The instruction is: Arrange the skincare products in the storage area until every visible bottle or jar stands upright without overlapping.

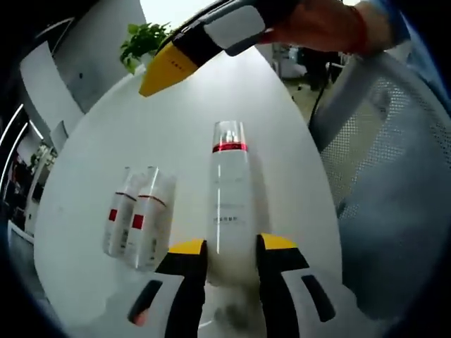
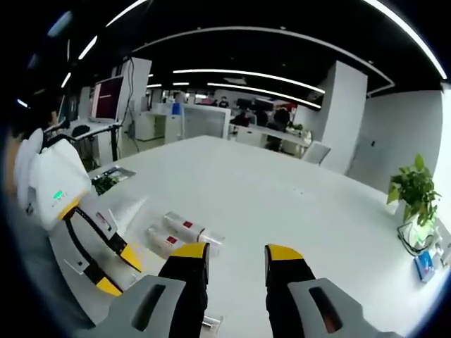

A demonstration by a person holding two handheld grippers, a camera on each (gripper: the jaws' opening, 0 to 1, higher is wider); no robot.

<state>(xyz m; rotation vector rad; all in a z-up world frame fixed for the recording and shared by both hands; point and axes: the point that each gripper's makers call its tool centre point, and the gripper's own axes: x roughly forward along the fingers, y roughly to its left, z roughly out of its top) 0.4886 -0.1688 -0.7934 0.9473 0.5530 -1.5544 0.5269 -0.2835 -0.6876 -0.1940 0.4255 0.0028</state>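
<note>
At centre frame of the left gripper view, a tall white bottle (image 1: 229,204) with a red band and clear cap stands upright on the white table (image 1: 282,162), its base seated between the yellow-tipped jaws of the left gripper (image 1: 231,248), which appear clamped on it. To its lower left, two smaller white bottles (image 1: 137,218) with red labels lie side by side, touching, on the tabletop; judged from that, the arranging is roughly a third done, with both still to be stood up and spaced apart. The right gripper (image 1: 156,83) enters from the upper right of that view, held by a person's hand (image 1: 320,24), its yellow tip hanging over the table well clear of the bottles. In the right gripper view, the right gripper's (image 2: 236,255) own jaws stand apart at the bottom of the frame with nothing between them, the two lying bottles just beyond, and a potted plant (image 2: 414,186) at the right edge.
</note>
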